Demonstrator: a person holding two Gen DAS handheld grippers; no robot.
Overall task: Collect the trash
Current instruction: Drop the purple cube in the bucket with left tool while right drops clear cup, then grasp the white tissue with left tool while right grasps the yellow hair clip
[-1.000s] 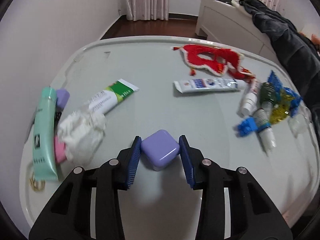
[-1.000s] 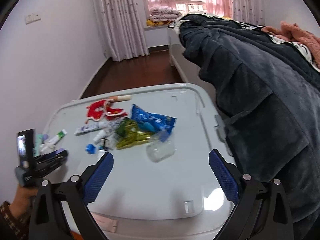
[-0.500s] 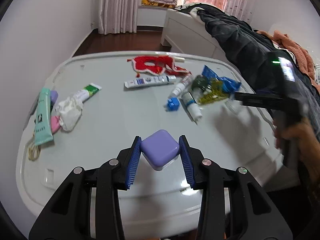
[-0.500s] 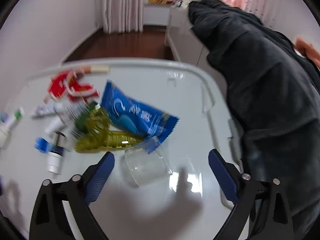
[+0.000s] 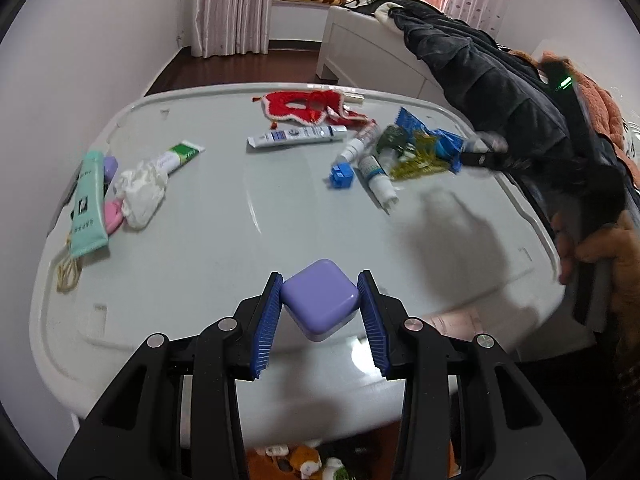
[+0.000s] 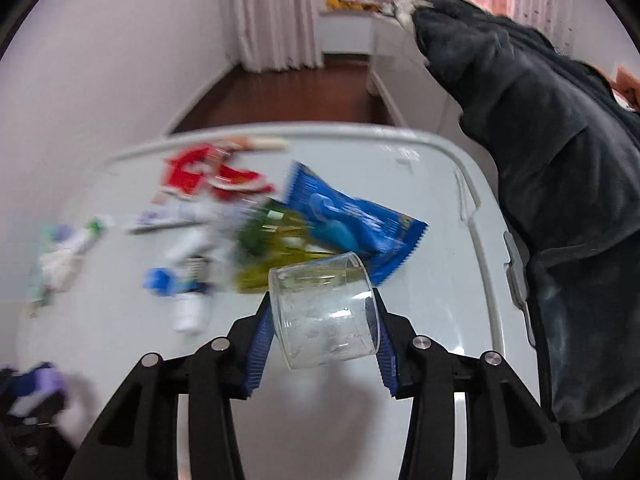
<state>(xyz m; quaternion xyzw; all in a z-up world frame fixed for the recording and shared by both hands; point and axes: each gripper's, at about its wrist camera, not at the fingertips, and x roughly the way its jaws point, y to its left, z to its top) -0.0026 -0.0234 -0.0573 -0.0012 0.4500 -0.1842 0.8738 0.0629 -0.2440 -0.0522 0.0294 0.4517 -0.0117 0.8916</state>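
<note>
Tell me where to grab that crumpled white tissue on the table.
Pinch the crumpled white tissue across its raised, bunched middle, coming from above. It lies loose and puffy, with a pink item and the green-tipped tube tight against its sides, so a side approach looks crowded.

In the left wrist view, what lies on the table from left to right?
Mint green tube → crumpled white tissue → green-and-white tube → blue-and-white tube → small blue block → blue snack wrapper.

Left gripper (image 5: 320, 312) and right gripper (image 6: 323, 334): matte black angular arms are being shown, each fitted with ribbed blue finger pads (image 5: 267, 326) and silver round screws. A green indicator light is being shown on the right unit; bare skin is visible on the right hand (image 5: 592, 248).
</note>
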